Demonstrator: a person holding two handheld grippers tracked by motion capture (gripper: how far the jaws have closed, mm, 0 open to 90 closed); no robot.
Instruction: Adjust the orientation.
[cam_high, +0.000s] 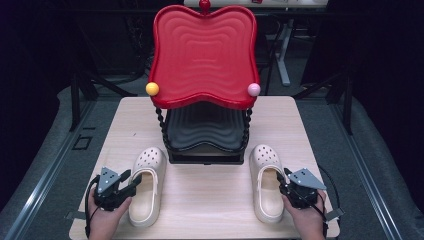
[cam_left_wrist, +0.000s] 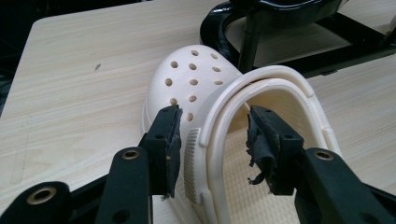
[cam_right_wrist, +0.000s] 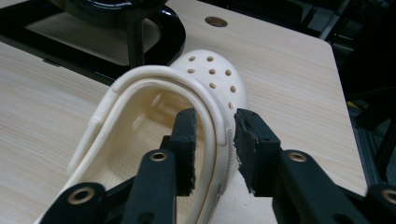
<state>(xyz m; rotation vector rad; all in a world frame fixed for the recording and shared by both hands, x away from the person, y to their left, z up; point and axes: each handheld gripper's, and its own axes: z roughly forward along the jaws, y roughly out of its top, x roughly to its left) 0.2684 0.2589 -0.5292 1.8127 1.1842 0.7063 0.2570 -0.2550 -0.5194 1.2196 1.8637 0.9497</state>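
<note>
Straddling the left clog's outer wall with my left gripper, jaws apart. My right gripper likewise brackets the right clog's outer wall, not clamped. Both clogs lie on the table, flanking the black rack under the red tray.

Bright, even light on the table; dark, soft surroundings.
</note>
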